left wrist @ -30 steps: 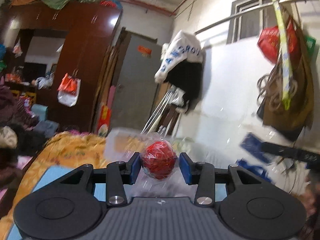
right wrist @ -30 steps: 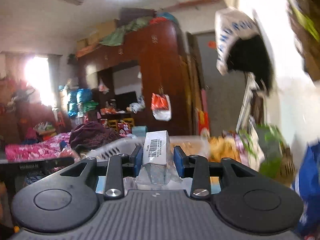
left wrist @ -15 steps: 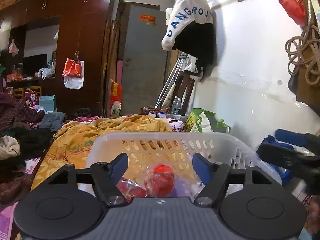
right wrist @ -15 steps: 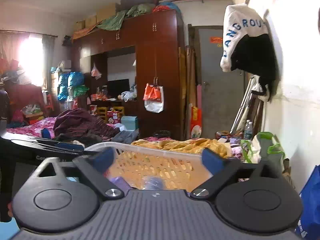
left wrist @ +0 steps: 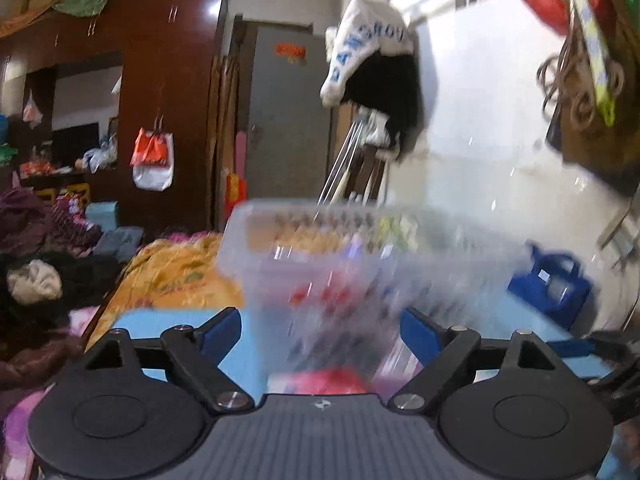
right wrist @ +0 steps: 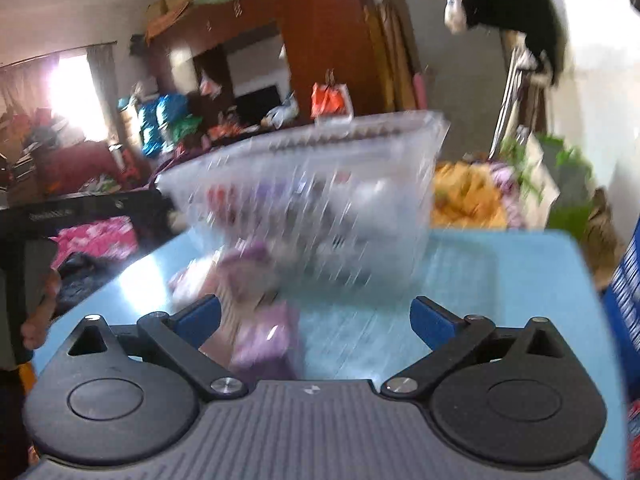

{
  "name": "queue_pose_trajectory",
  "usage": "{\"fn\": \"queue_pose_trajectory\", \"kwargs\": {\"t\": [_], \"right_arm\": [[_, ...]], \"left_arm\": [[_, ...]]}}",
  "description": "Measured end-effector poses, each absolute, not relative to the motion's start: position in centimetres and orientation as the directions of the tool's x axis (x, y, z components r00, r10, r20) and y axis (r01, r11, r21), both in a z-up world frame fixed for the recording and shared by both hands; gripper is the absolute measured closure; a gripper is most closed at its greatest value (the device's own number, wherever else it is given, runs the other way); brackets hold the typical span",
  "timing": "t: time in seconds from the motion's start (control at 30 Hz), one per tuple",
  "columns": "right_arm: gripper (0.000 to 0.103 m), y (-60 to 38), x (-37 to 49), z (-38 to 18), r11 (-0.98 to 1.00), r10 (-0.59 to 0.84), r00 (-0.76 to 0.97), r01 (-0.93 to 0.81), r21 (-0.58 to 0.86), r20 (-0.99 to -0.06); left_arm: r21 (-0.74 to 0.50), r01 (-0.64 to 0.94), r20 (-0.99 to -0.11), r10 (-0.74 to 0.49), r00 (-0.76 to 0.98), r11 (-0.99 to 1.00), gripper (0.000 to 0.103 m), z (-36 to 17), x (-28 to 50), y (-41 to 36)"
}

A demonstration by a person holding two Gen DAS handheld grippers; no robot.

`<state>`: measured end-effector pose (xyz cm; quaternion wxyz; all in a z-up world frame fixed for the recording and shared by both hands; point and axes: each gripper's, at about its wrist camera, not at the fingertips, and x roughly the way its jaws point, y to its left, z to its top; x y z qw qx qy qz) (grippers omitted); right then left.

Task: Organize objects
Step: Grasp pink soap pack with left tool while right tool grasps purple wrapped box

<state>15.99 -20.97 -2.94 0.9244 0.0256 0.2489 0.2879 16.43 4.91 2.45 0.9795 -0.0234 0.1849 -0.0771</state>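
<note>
A white slotted plastic basket [left wrist: 320,248] stands on a light blue table [left wrist: 160,320], blurred by motion; it also shows in the right wrist view [right wrist: 312,184]. Red and other wrapped items lie blurred inside it. My left gripper [left wrist: 320,332] is open and empty, in front of the basket. A red wrapped item [left wrist: 324,380] lies on the table just below its fingers. My right gripper [right wrist: 316,320] is open and empty. Purple and pink packets [right wrist: 264,336] lie on the table between its fingers and the basket.
A yellow blanket [left wrist: 176,276] covers a bed behind the table. A blue bag [left wrist: 552,288] stands at the right by the white wall. A dark wardrobe [left wrist: 160,100] and a grey door [left wrist: 288,120] stand at the back. Clothes pile at the left.
Both grippers opened and let go of the red wrapped ball and the white packet over the basket. Both have since pulled back and dropped lower, in front of the basket.
</note>
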Motion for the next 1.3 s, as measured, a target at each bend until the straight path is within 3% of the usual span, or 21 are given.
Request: {"fn": "queue_pose_trajectory", "kwargs": {"t": [0.13,0.27,0.4,0.47,0.5,0.53,0.57,0.97,1.17,1.3], "right_arm": [[0.005,-20.8,16.0,-2.4,0.822,0.559,0.700,-0.537,0.189,-0.444],[0.025,-19.6,16.1,-2.8,0.809,0.557,0.666,-0.570,0.144,-0.496],[0.026,-18.0,15.6,-3.0,0.816,0.522,0.677,-0.574,0.073,-0.519],[0.031,-17.7,15.7,-3.2,0.820,0.508,0.687,-0.571,0.047,-0.518],[0.036,-17.7,15.7,-3.1,0.818,0.512,0.685,-0.573,0.052,-0.518],[0.054,-17.8,15.7,-3.2,0.819,0.512,0.686,-0.571,0.054,-0.517],[0.060,-17.9,15.8,-3.2,0.823,0.507,0.685,-0.565,0.058,-0.522],[0.060,-17.4,16.0,-3.5,0.825,0.491,0.669,-0.563,0.050,-0.557],[0.061,-18.5,15.1,-2.7,0.843,0.492,0.728,-0.535,0.054,-0.478],[0.061,-19.4,15.5,-2.6,0.844,0.510,0.726,-0.526,0.105,-0.462]], "left_arm": [[-0.082,0.121,-0.425,-0.145,0.894,0.989,0.014,0.3,17.3,5.6],[-0.134,0.115,-0.486,-0.166,0.858,0.984,0.014,-1.1,18.3,6.4],[-0.115,0.117,-0.512,-0.160,0.844,0.986,0.014,-1.6,18.6,6.0],[-0.102,0.107,-0.523,-0.145,0.840,0.989,0.014,-2.0,18.8,5.4],[-0.091,0.099,-0.536,-0.133,0.834,0.991,0.014,-2.1,19.1,5.2],[-0.089,0.098,-0.542,-0.130,0.830,0.991,0.014,-2.3,19.3,5.1],[-0.096,0.098,-0.545,-0.135,0.828,0.990,0.014,-2.4,19.5,5.1],[-0.099,0.106,-0.560,-0.144,0.816,0.989,0.009,-2.5,20.2,4.2],[-0.101,0.104,-0.531,-0.142,0.835,0.989,0.020,-2.3,19.1,4.6],[-0.087,0.114,-0.548,-0.143,0.824,0.990,0.015,-2.3,19.5,4.1]]}}
